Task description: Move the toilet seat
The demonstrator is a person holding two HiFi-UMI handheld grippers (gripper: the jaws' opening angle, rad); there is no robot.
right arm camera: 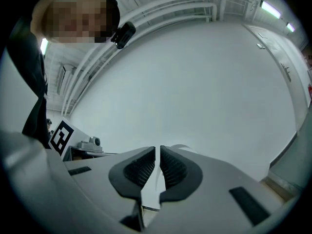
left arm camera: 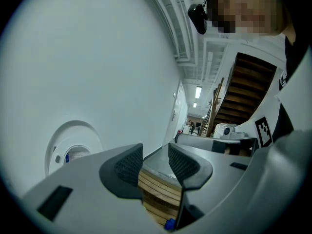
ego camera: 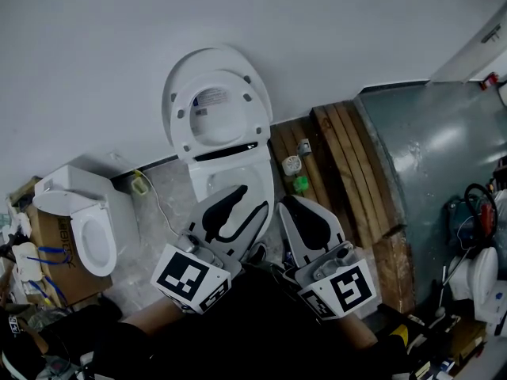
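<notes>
The white toilet seat [ego camera: 255, 113] stands raised with its lid against the wall, above the open bowl [ego camera: 207, 182]. In the left gripper view the raised seat [left arm camera: 73, 152] shows low at the left. My left gripper [ego camera: 253, 198] hovers over the bowl's front part, open, with nothing between its jaws [left arm camera: 155, 152]. My right gripper [ego camera: 287, 203] is beside it, just right of the bowl's rim, shut with nothing in it [right arm camera: 157, 152]. Both point toward the wall, short of the seat and not touching it.
A second white toilet [ego camera: 87, 228] and a cardboard box [ego camera: 55, 252] stand at the left. Wooden planks [ego camera: 348, 165] and a grey-green panel [ego camera: 436, 157] lie to the right. Small fittings [ego camera: 293, 165] sit by the bowl. Tools and cables [ego camera: 471, 212] crowd the far right.
</notes>
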